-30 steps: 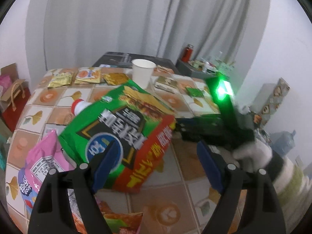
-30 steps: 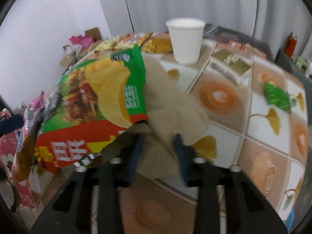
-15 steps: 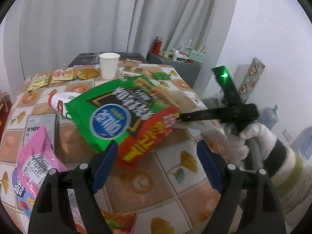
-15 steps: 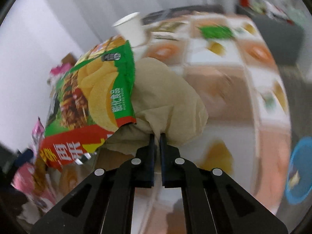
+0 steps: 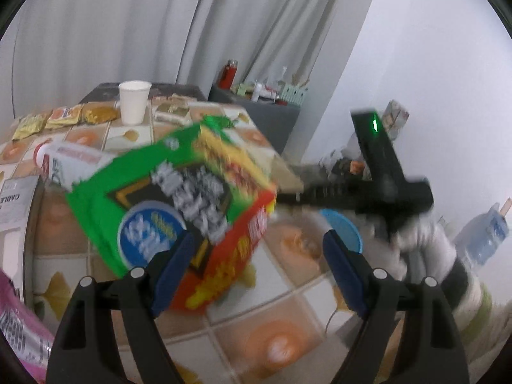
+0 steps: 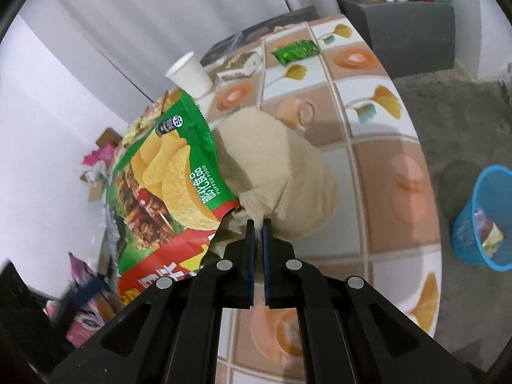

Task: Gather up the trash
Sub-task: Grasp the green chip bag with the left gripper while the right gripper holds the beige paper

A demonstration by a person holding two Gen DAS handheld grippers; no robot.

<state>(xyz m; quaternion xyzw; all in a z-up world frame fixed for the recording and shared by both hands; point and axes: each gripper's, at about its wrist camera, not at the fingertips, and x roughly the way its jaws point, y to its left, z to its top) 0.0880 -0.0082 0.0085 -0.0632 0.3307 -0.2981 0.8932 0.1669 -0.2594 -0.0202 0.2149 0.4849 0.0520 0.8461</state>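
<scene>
My right gripper (image 6: 258, 224) is shut on a crumpled beige paper napkin (image 6: 281, 172), and a green and red chip bag (image 6: 166, 185) hangs with it above the tiled table (image 6: 396, 172). In the left wrist view the chip bag (image 5: 179, 198) is blurred in mid air, with the right gripper (image 5: 288, 192) holding it from the right. My left gripper (image 5: 256, 256) is open and empty, just below the bag. A blue trash bin (image 6: 483, 217) with wrappers inside stands on the floor to the right; it also shows behind the table edge in the left wrist view (image 5: 345, 227).
A white paper cup (image 5: 133, 100), several snack packets (image 5: 64, 116), a white bottle (image 5: 73, 163) and a green packet (image 6: 296, 50) lie on the table. A pink bag (image 5: 19, 329) is at the near left. A grey cabinet (image 6: 400, 28) stands beyond the table.
My right gripper closed on the napkin and lifted it with the chip bag, carrying them right toward the table edge. The blue bin has come into view. My left gripper stayed open.
</scene>
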